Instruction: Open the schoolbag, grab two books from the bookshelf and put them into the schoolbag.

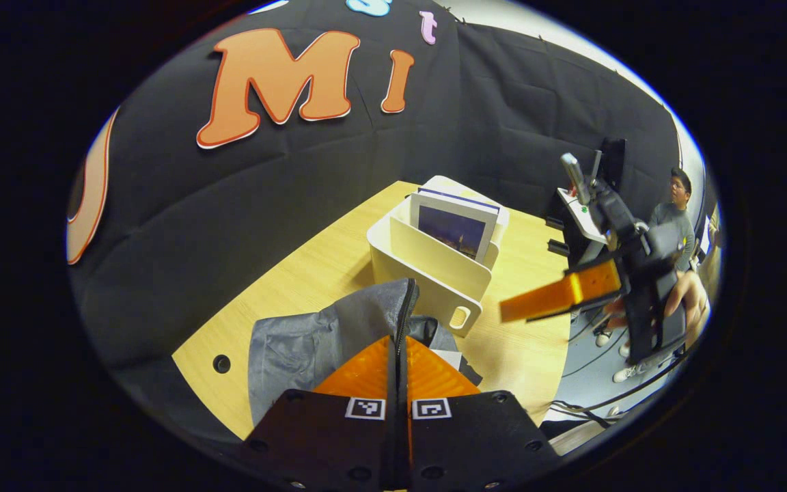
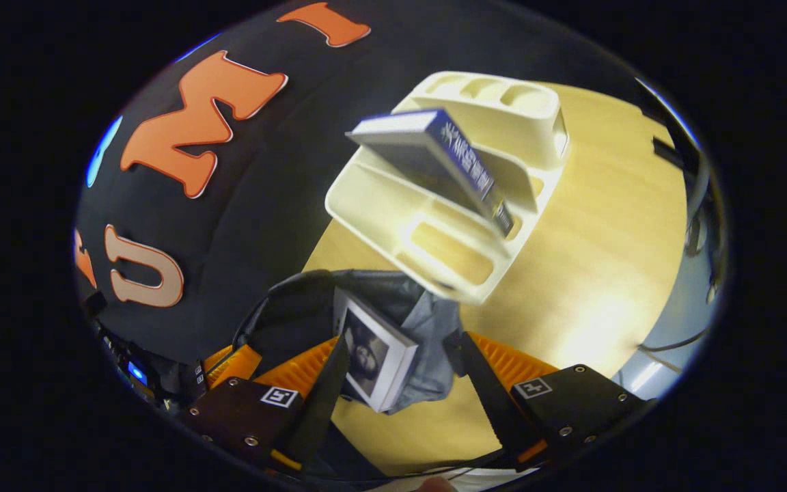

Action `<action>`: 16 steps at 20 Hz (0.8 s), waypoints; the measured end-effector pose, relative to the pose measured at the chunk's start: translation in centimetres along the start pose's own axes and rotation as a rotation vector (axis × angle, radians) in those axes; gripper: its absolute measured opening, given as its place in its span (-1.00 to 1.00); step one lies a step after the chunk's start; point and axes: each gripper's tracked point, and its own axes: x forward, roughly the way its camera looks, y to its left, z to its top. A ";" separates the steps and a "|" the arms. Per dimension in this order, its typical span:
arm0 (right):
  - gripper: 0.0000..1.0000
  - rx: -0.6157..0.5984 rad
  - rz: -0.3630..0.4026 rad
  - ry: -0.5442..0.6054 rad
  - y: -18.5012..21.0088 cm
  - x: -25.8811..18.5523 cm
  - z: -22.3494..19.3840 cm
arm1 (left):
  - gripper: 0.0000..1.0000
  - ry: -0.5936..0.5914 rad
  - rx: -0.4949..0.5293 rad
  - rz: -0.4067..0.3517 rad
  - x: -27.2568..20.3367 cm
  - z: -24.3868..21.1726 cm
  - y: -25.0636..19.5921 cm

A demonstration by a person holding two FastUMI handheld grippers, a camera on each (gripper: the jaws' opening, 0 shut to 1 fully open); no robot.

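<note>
Left gripper (image 1: 399, 355) and right gripper (image 2: 400, 355) are each showing 2 black screw-fastened finger blocks, every block carrying 1 square black-and-white marker.

The left gripper's fingers (image 1: 366, 376) hid the schoolbag's (image 1: 298, 342) opening; the bookshelf's (image 1: 434, 263) front wall covered the standing book's (image 1: 453, 229) lower part; the tabletop's (image 2: 605, 260) far corner was cut off.

My claws work over a pale wood-grain table (image 1: 311, 273) — a round cable hole (image 1: 221, 363) sits near its corner. On it lies the grey schoolbag (image 1: 298, 348), and just beside that stands the cream bookshelf (image 1: 434, 270) — one blue-covered book (image 2: 434, 157) leaning in its slots.
</note>
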 end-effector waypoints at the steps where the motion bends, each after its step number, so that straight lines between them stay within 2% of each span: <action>1: 0.97 -0.072 -0.053 -0.027 -1.5 -1.2 1.9 | -1.00 -0.003 -0.009 -0.007 0.1 -0.1 -0.1; 3: 0.97 -0.214 -0.144 -0.063 -3.4 -3.3 5.9 | -0.99 -0.002 -0.018 -0.015 0.1 -0.3 0.0; 8: 0.97 -0.489 -0.217 -0.066 -2.2 -5.7 13.6 | -0.99 -0.006 -0.047 -0.021 0.0 -0.2 0.4; 13: 0.98 -0.644 -0.220 0.004 1.4 -3.2 18.3 | -0.99 -0.012 -0.086 -0.011 -0.3 -0.6 0.7; 16: 0.98 -0.705 -0.219 0.071 2.6 -0.5 19.1 | -0.99 -0.009 -0.091 0.001 -0.5 -0.7 0.9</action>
